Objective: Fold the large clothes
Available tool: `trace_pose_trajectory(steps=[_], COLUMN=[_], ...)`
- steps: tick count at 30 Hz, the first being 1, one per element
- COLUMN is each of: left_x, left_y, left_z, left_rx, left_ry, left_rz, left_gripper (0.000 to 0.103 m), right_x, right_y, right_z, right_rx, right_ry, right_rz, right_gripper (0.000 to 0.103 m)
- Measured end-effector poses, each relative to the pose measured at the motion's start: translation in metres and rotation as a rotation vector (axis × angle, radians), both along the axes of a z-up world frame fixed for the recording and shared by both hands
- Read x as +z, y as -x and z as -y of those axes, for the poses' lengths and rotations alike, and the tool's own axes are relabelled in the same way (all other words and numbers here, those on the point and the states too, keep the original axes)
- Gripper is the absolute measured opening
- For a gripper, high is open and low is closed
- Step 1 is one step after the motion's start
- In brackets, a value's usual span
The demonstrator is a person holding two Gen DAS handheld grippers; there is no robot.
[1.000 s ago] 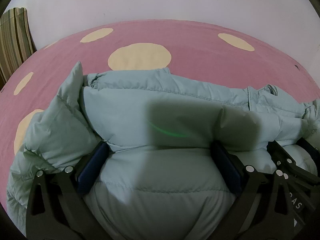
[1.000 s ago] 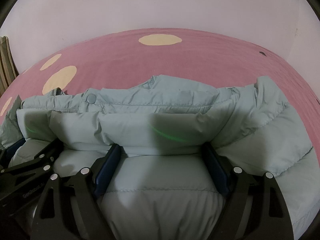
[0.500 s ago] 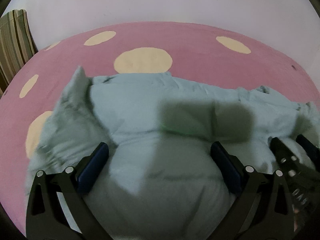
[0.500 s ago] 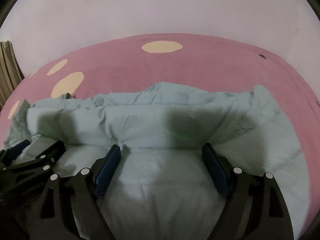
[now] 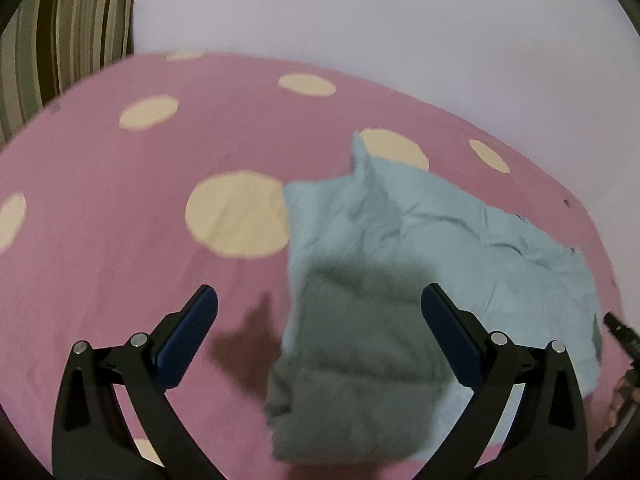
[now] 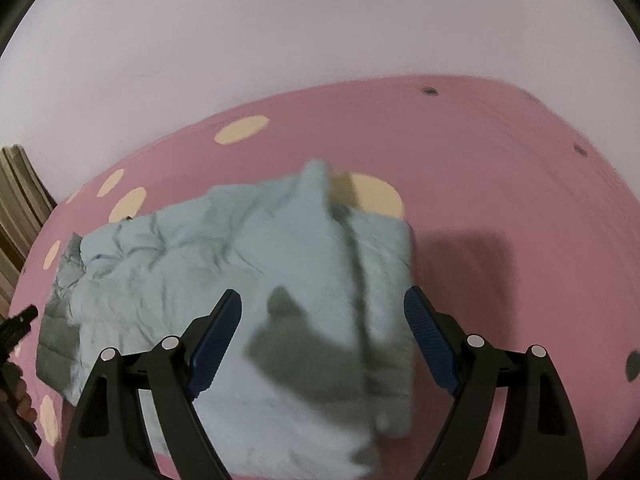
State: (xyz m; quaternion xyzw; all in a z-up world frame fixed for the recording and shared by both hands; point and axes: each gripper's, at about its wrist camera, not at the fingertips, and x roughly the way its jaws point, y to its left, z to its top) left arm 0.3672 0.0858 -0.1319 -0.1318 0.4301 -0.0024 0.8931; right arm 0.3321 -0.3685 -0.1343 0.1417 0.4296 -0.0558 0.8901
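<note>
A pale blue-green puffer jacket (image 5: 420,272) lies folded in a bundle on the pink bed cover (image 5: 120,248). It also shows in the right wrist view (image 6: 248,264). My left gripper (image 5: 320,320) is open and empty, raised above the jacket's left edge. My right gripper (image 6: 322,320) is open and empty, raised above the jacket's right part. The tip of the right gripper (image 5: 620,332) shows at the right edge of the left wrist view. The tip of the left gripper (image 6: 18,322) shows at the left edge of the right wrist view.
The pink cover has cream dots (image 5: 238,214). A striped pillow (image 5: 60,28) stands at the back left against a white wall (image 6: 320,28). The pink cover (image 6: 520,200) extends to the right of the jacket.
Both grippers have lifted up and back off the jacket, which now lies lower and farther away as a bundle. The left view has swung left, the right view right.
</note>
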Motion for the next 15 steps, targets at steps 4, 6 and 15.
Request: trace_pose_trajectory(steps=[4,6,15], left_x=[-0.015,-0.020,-0.052], left_y=[0.004,0.004,-0.008], left_z=[-0.005,-0.002,0.004], left_rx=[-0.029,-0.056,-0.099], left_ry=[0.072,0.080,0.142], left_rz=[-0.045,-0.047,-0.114], left_gripper=[0.101,0.101,0.101], right_x=[-0.020,-0.030,-0.057], right_y=[0.005,0.004,-0.003], right_z=[0.015,0.022,0.034], right_rx=[-0.004,-0.014,0.001], right_ry=[-0.098,-0.139,-0.251], right_rz=[-0.051,-0.073,-0.109], right_gripper=[0.082,0.082,0.084])
